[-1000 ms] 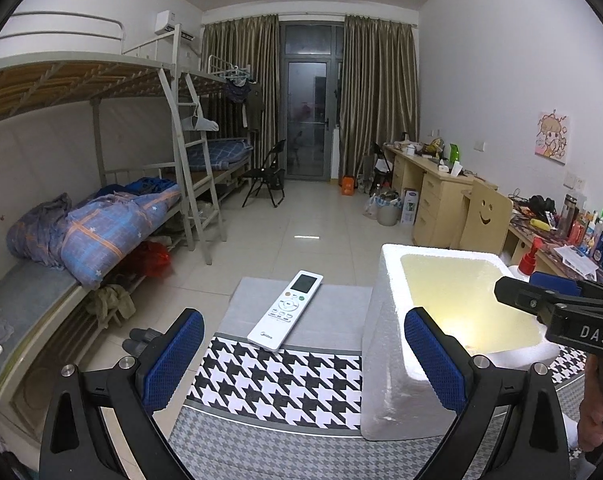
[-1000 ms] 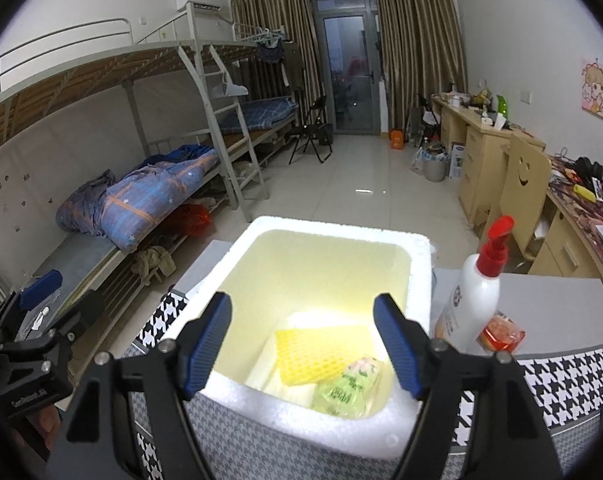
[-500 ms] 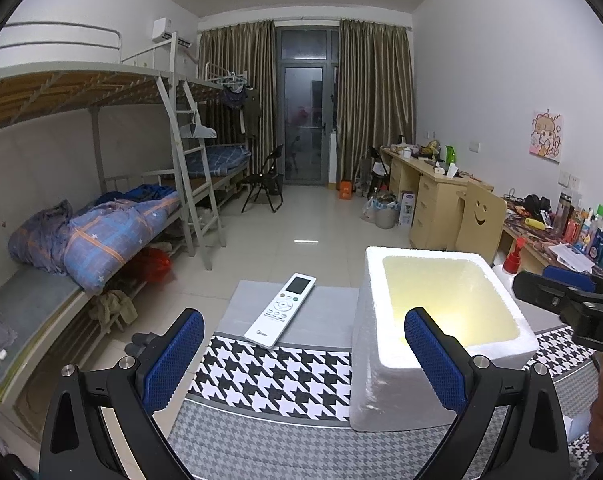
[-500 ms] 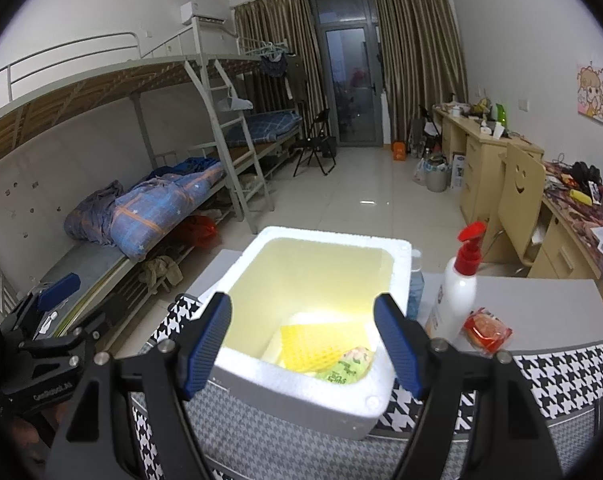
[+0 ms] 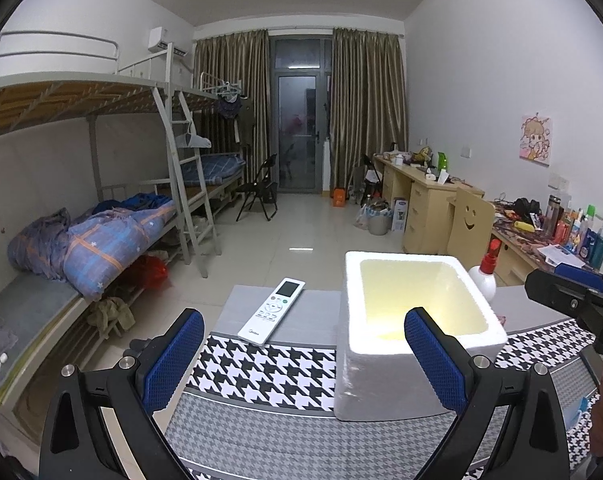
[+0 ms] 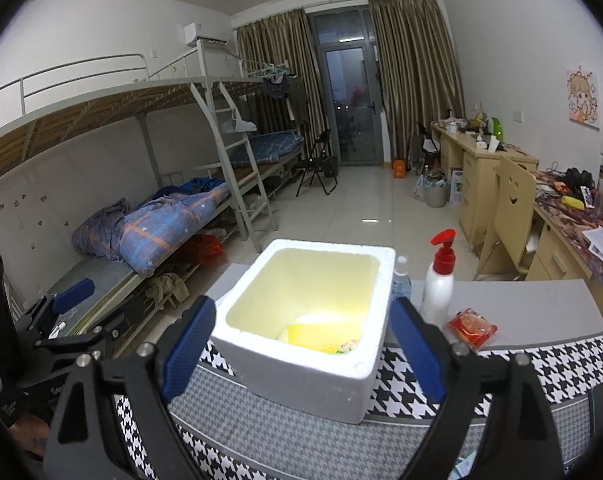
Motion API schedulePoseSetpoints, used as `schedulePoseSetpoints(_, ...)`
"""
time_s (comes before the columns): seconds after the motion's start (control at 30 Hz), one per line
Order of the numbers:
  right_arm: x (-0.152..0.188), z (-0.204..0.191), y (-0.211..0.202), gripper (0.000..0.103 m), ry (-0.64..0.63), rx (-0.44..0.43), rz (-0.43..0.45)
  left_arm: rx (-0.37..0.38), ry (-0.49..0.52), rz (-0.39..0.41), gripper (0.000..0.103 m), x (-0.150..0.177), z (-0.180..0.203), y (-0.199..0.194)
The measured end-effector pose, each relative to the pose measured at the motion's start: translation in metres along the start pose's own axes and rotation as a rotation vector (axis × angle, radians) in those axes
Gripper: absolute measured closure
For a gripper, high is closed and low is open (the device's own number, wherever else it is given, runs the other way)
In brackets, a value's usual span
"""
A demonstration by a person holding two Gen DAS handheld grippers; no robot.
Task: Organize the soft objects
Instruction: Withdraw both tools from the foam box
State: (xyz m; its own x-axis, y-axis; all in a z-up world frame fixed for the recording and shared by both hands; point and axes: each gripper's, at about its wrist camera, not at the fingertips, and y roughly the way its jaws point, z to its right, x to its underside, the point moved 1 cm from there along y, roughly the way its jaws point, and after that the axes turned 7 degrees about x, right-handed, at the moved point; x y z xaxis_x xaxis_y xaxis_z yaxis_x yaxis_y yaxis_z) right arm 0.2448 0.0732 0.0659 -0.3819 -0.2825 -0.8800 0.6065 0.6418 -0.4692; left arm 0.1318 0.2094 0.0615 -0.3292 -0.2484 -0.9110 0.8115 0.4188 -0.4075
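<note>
On a houndstooth-covered table (image 6: pixel 561 364), a white foam box (image 6: pixel 301 376) holds a yellow sponge (image 6: pixel 321 334) tucked away, while the left gripper (image 5: pixel 303 356) stands apart, empty, and the right gripper (image 6: pixel 301 348) is opening, empty.

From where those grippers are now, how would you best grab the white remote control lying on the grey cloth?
Take the flat white remote control across its narrow width, near the middle, coming from above. It lies face up and slightly slanted on the cloth, left of the white foam box, so its long side edges are free.
</note>
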Motion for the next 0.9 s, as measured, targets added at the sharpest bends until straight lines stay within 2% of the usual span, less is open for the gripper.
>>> schedulePoseSetpoints(0.9,0.025,0.007,-0.056,0.012,-0.020,0.013,0.070,0.084,0.011,0.036,0.002,0.013,0.028,-0.047)
